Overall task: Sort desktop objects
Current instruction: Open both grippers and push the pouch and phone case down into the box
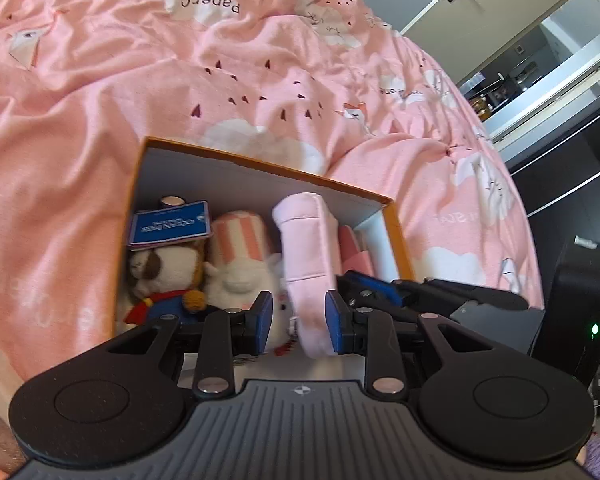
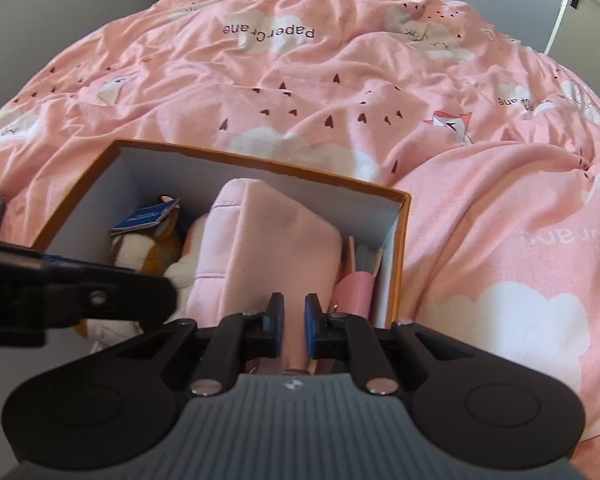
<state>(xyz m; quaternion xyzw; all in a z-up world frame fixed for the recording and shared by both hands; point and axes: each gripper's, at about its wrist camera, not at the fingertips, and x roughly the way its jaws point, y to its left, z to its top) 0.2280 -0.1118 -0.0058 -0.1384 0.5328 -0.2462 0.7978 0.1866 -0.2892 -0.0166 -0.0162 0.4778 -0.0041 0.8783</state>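
Observation:
An orange-rimmed cardboard box (image 1: 260, 168) (image 2: 260, 160) sits against a pink bed. Inside lie a brown-and-white plush toy (image 1: 164, 272) (image 2: 140, 252) with a blue tag (image 1: 170, 226), a white plush with a pink striped hat (image 1: 240, 256), and a pink pouch (image 1: 308, 256) (image 2: 268, 248) standing on edge. My right gripper (image 2: 293, 326) is shut on the pouch's near edge. My left gripper (image 1: 298, 322) is open, its pads either side of the pouch's lower end. The right gripper shows in the left wrist view (image 1: 380, 284).
A pink cup-like item (image 2: 356, 292) (image 1: 354, 252) stands in the box's right end. The pink patterned duvet (image 2: 340, 80) fills the space behind and to the right. A white door (image 1: 500, 12) and dark shelving (image 1: 560, 120) are at far right.

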